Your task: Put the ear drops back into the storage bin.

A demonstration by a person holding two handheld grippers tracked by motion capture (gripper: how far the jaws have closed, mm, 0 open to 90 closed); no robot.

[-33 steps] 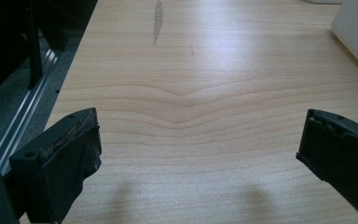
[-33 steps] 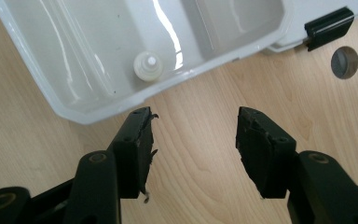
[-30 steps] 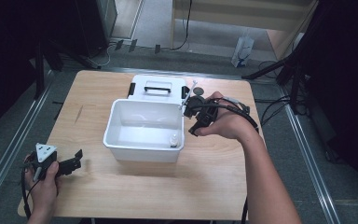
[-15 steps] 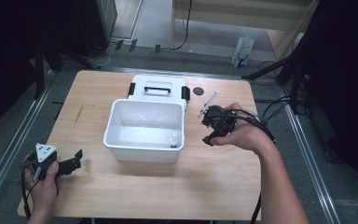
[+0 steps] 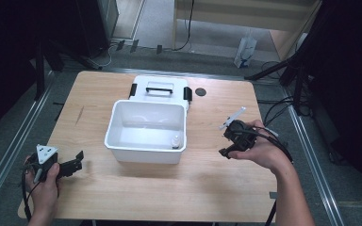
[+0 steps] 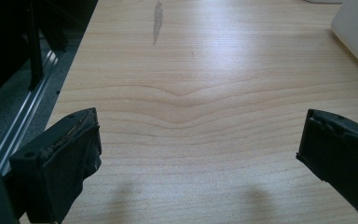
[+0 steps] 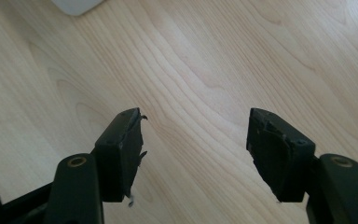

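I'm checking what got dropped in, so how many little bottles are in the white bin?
1: a small bottle stands in the bin's front right corner. The near wall could hide something low behind it.

Light wood desk [image 5: 207, 188], dark smear near its left edge. White bin [image 5: 146, 129] sits at centre, its white lid [image 5: 159, 87] touching behind it. Small dark disc [image 5: 200, 91] just right of lid.
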